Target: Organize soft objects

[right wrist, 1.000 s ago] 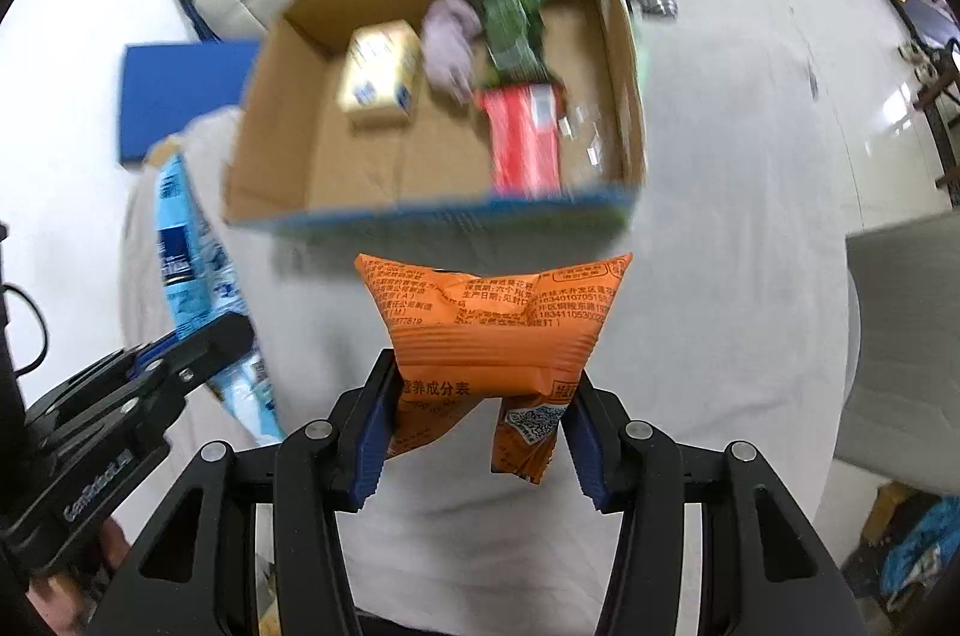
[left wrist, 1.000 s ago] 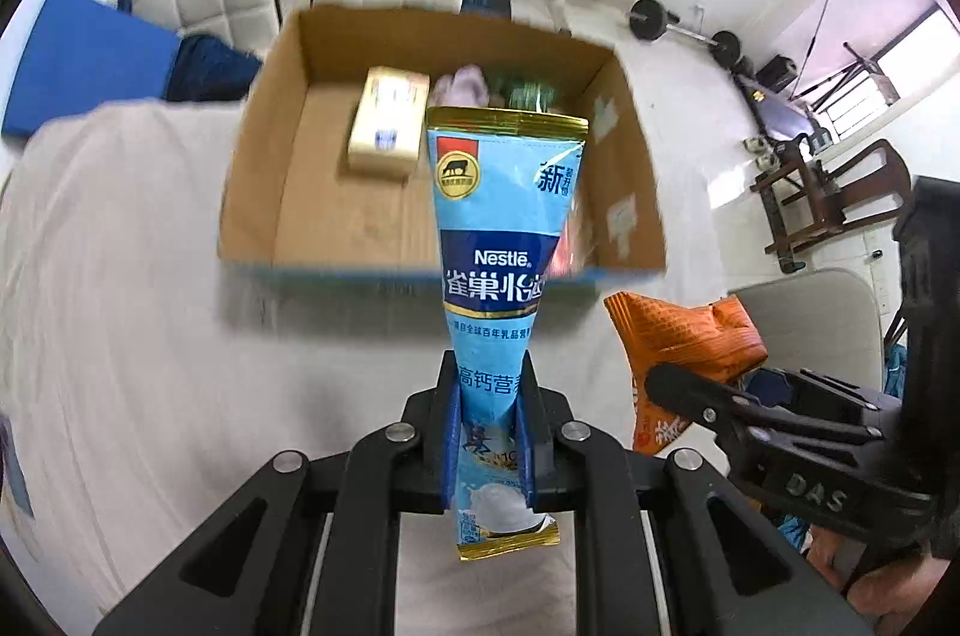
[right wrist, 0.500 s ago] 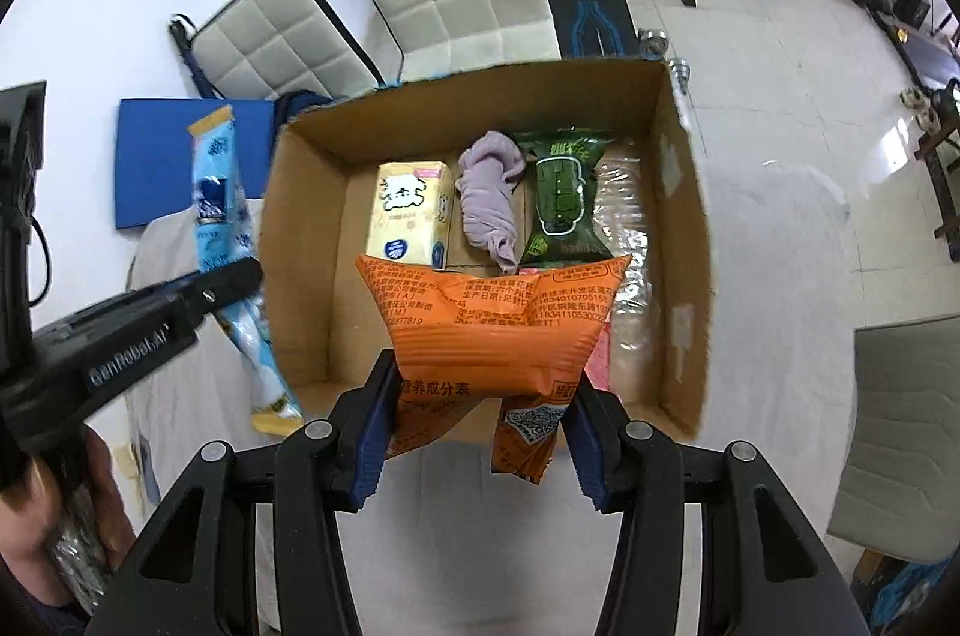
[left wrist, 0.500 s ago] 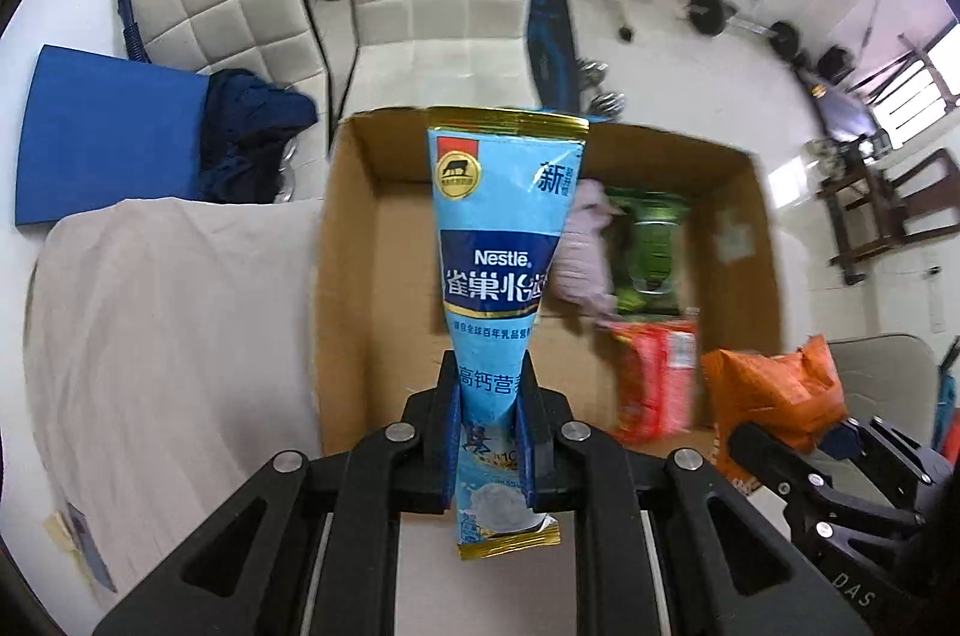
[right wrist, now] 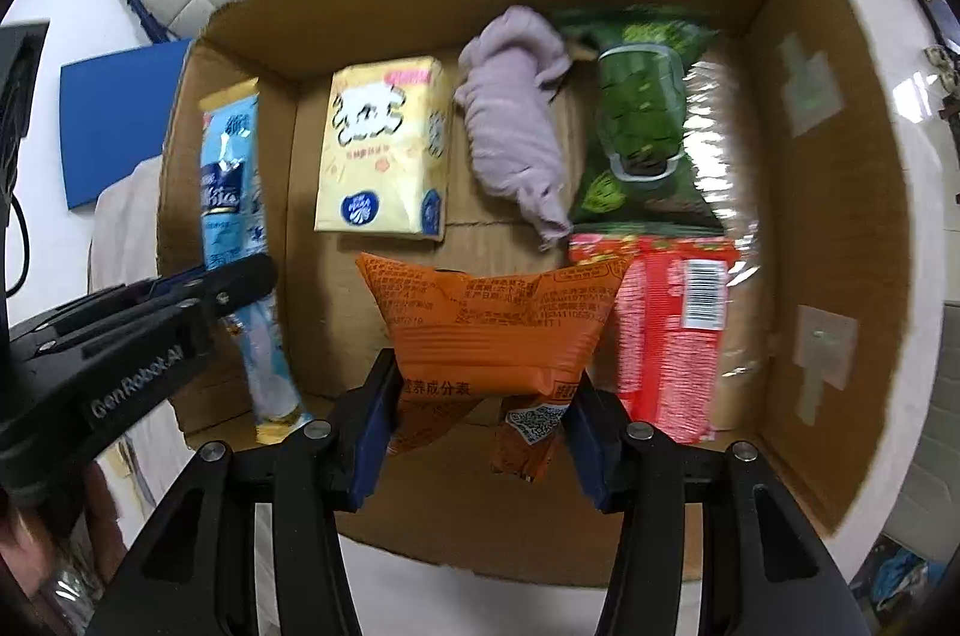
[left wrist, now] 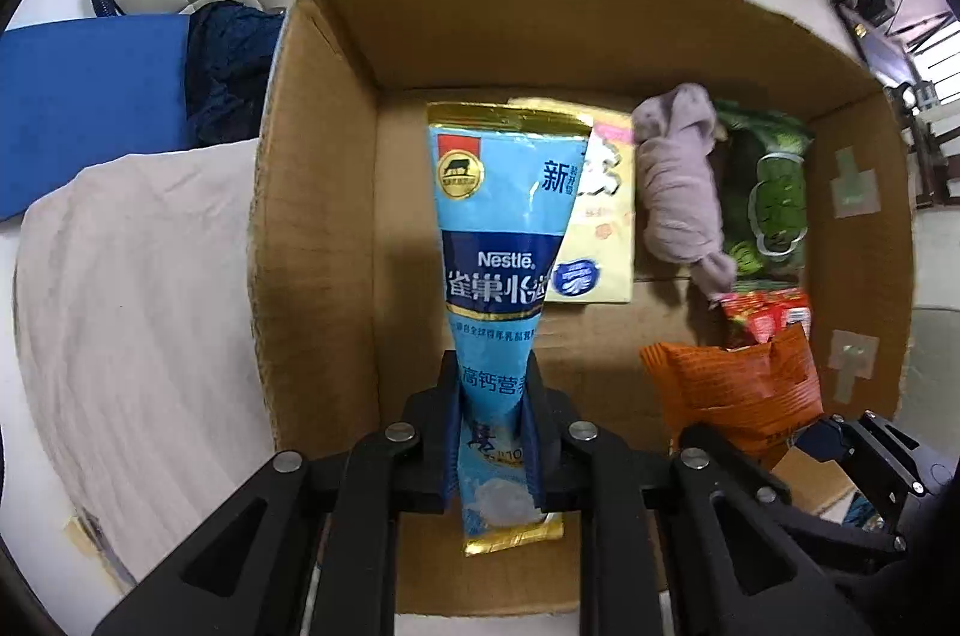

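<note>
Both loads hang over the cardboard box (right wrist: pixel 840 228). Left gripper (left wrist: pixel 493 396) pinches the blue Nestle pouch (left wrist: pixel 501 240) near the box's left wall; right gripper (right wrist: pixel 480 420) clamps the orange snack bag (right wrist: pixel 492 324) mid-box. Risk: the pouch catching that wall's rim, or the bag dropping onto the red packet (right wrist: pixel 672 330). Bare floor lies before the yellow pack (right wrist: pixel 384 156).

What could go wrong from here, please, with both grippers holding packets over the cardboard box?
1. The left gripper pinches the blue Nestle pouch only near its bottom end, so the tall pouch could swing or slip.
2. The orange snack bag, held by the right gripper, hangs over the red packet and may land on top of it.
3. The grippers are close together inside the cardboard box and could bump.
</note>
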Tool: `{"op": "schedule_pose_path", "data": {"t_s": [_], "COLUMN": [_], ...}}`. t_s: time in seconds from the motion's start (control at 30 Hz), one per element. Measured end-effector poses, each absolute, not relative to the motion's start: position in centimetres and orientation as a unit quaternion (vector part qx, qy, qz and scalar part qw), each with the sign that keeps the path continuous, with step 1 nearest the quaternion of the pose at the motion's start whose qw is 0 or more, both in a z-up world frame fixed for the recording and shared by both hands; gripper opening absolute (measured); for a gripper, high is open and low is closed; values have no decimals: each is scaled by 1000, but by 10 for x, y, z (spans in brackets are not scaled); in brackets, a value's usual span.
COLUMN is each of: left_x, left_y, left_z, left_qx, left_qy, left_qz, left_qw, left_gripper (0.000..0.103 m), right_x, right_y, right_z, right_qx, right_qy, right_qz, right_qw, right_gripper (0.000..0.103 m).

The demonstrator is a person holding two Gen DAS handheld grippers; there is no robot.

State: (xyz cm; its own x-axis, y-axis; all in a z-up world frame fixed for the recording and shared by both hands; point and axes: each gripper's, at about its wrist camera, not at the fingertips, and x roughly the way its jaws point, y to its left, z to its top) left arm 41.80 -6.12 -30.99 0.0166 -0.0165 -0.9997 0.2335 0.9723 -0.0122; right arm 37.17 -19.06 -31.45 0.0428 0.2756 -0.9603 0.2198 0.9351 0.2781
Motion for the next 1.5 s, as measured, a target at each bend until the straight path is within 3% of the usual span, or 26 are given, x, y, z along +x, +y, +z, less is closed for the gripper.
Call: {"op": "schedule_pose_path", "data": {"t_s": [0.13, 0.23, 0.33, 0.43, 0.5, 0.6, 1.07, 1.5], "left_x": [419, 416, 411, 403, 396, 387, 341, 265], "left_y": [-61, -61, -61, -58, -56, -55, -50, -48], "left_z": [-315, -309, -298, -283, -273, -263, -237, -134], "left_qx": [78, 81, 82, 66, 62, 59, 40, 40], "left_qy": [701, 692, 681, 667, 655, 643, 612, 534], "left_qz": [-80, -80, -79, -77, -74, -69, -60, -61], "left_qw": [705, 713, 724, 738, 750, 761, 788, 843], "left_gripper": [23, 30, 39, 63, 85, 95, 98, 98], "right_x": [376, 375, 373, 369, 365, 358, 319, 254], "right_y": [-186, -185, -186, -190, -193, -198, -220, -225], "right_z": [-329, -328, -324, -316, -309, -296, -255, -161], "right_qx": [183, 171, 157, 149, 140, 120, 93, 93], "right_qy": [705, 703, 701, 696, 692, 684, 659, 595], "right_qz": [20, 16, 8, -2, -10, -27, -67, -63], "right_qw": [685, 691, 696, 702, 708, 719, 744, 796], "right_gripper": [68, 89, 91, 103, 103, 103, 103, 103]}}
